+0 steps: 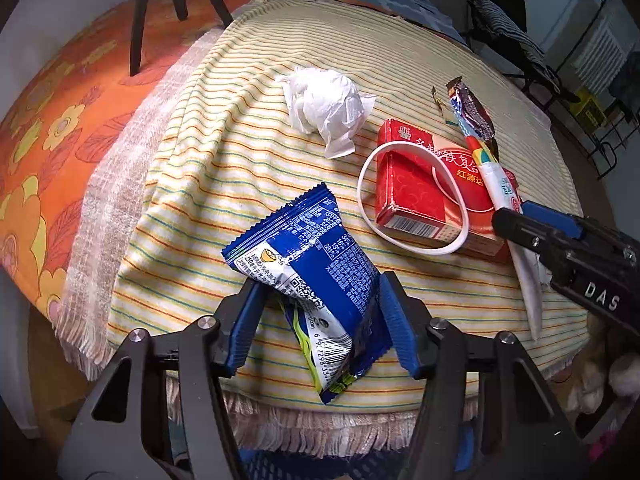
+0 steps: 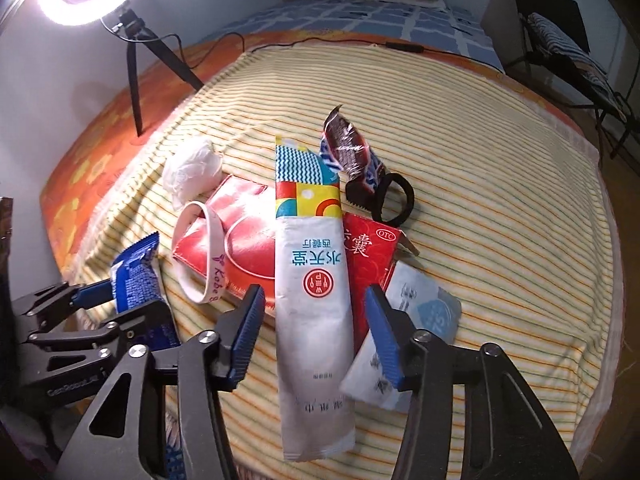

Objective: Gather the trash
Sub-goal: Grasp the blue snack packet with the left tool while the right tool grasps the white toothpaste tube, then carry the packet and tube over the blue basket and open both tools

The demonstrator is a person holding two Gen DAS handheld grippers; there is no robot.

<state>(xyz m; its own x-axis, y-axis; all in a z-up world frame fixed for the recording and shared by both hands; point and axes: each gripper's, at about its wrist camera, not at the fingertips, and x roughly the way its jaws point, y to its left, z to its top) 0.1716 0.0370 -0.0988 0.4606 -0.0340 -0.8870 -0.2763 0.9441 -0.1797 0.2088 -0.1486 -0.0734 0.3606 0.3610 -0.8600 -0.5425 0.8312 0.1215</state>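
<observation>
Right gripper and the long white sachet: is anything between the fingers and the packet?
Nothing visible. The long white sachet already lies between the open right gripper's blue pads, its far end resting across the red box. The left gripper straddles the blue wrapper, off to the side.

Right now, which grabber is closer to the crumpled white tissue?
Left. The left gripper, around the blue wrapper, sits just in front of the tissue; the right gripper is farther, beyond the red box.
</observation>
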